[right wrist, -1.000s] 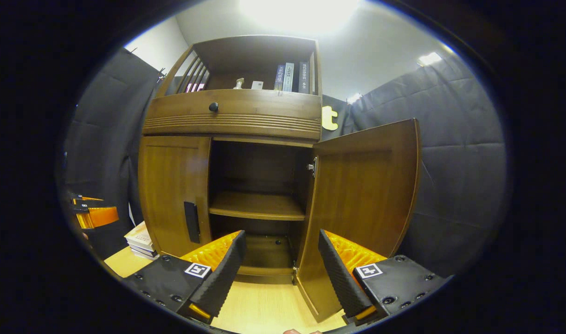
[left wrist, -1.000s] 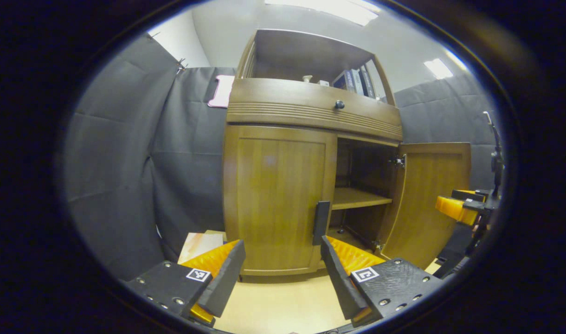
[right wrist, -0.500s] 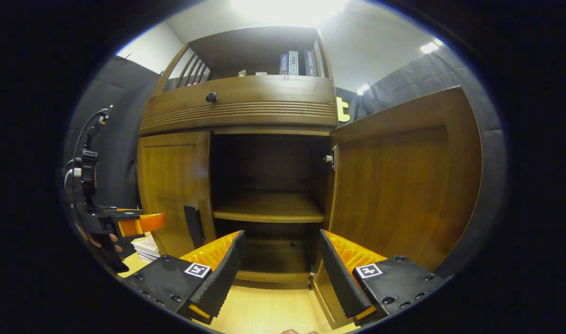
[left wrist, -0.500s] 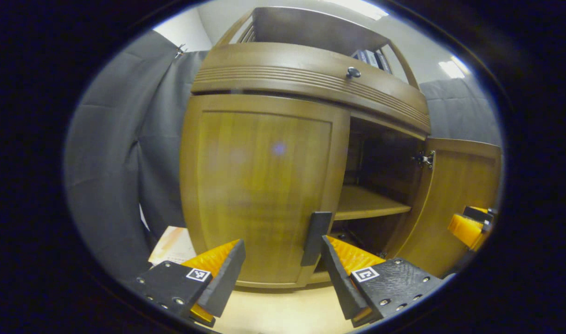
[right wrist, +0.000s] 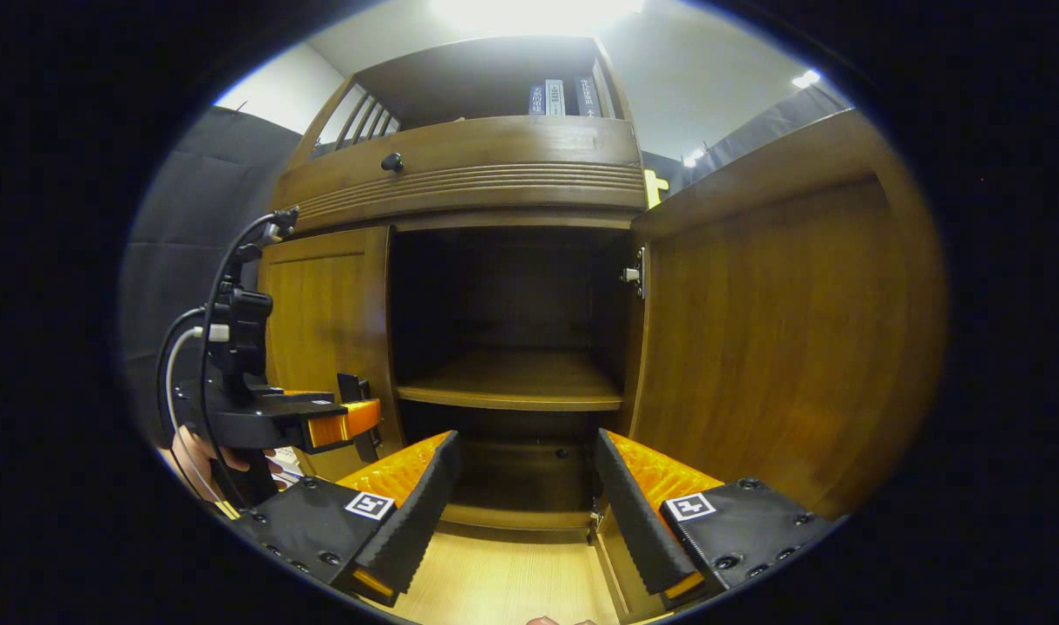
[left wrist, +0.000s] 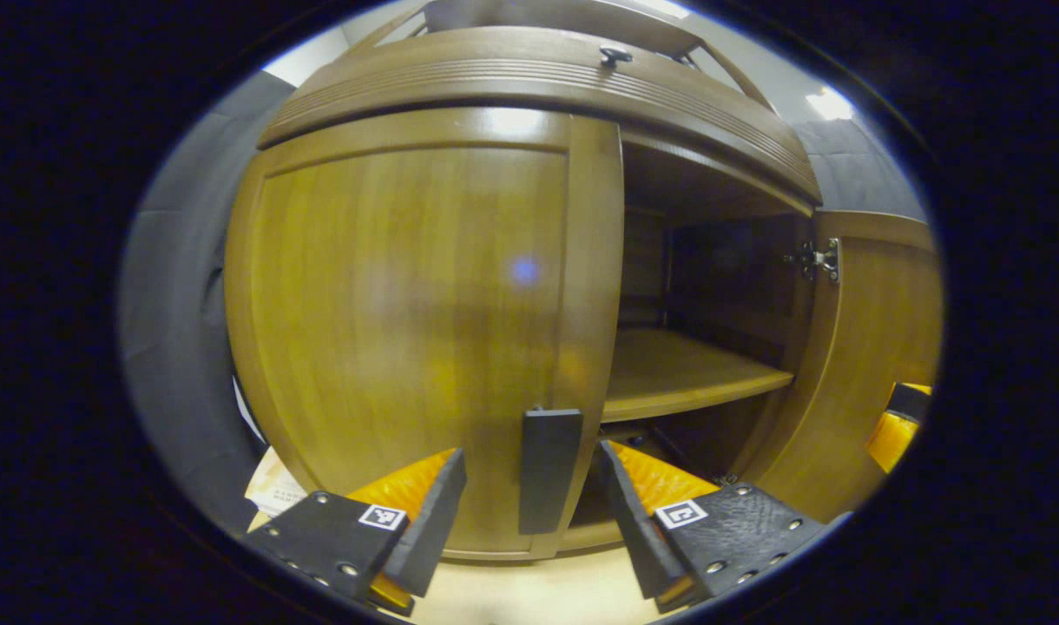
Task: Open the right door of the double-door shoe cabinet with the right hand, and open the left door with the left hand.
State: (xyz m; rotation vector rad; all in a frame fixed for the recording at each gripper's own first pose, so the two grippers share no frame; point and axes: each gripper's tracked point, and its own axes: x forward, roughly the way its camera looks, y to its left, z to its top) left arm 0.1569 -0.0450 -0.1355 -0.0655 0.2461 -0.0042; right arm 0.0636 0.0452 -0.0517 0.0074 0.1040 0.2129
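Cabinet's left door (left wrist: 408, 330) shut, handle (left wrist: 547, 469) btwn open left gripper (left wrist: 529, 512) jaws.

cabinets: 1 (right wrist: 495, 174) | doors: 2 (left wrist: 408, 330) (right wrist: 781, 347) | handles: 1 (left wrist: 547, 469) | knobs: 1 (right wrist: 392, 161) | books: 3 (right wrist: 562, 97)

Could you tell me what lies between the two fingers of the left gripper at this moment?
In the left gripper view, the dark handle of the closed left door stands between the open left gripper's fingers, touching neither.

Pale wooden floor (right wrist: 503, 582) under the shoe cabinet (right wrist: 460, 178) (stacked books (left wrist: 273, 490) beside its left flank)
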